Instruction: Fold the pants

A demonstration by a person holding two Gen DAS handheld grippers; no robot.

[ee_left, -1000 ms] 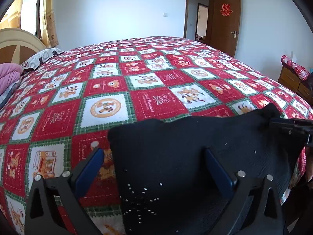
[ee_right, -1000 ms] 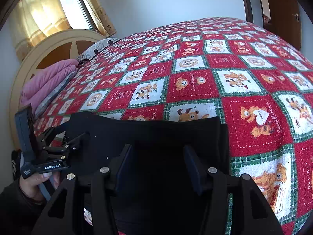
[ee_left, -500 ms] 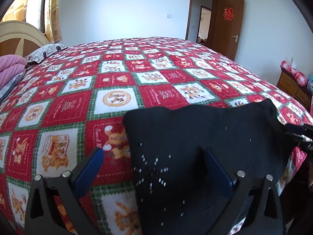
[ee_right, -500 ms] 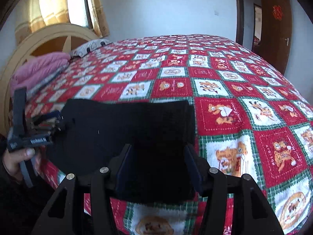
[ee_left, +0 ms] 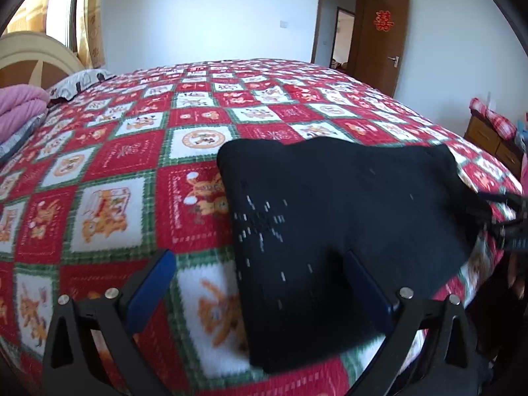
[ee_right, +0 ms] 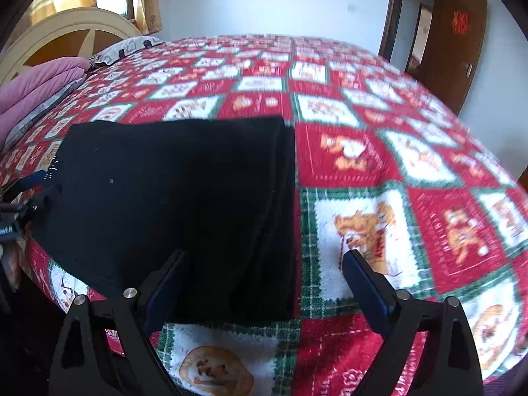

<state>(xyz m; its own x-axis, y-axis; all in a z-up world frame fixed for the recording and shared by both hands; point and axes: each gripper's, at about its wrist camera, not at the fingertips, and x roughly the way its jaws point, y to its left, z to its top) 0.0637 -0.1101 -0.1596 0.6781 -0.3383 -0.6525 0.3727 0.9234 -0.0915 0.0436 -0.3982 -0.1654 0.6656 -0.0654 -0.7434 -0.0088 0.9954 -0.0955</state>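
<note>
The black pants [ee_left: 336,208] lie folded into a flat rectangle on the red, white and green patterned bedspread [ee_left: 132,151], near the bed's front edge. A pattern of small studs shows on their left part. My left gripper [ee_left: 260,283] is open and empty, its jaws spread above the pants' left edge. My right gripper [ee_right: 264,280] is open and empty above the pants' right edge [ee_right: 283,204]. The pants also show in the right wrist view [ee_right: 171,191]. Each gripper shows at the side of the other's view.
A pink folded blanket [ee_left: 19,105] and a pillow [ee_left: 79,79] lie by the cream headboard [ee_right: 76,36] at the left. A brown door [ee_left: 382,36] stands open at the back right. A wooden cabinet [ee_left: 491,142] stands right of the bed.
Both grippers have pulled back from the pants toward the bed's front edge. My right gripper's jaws have opened wider. The folded pants stay flat on the bedspread.
</note>
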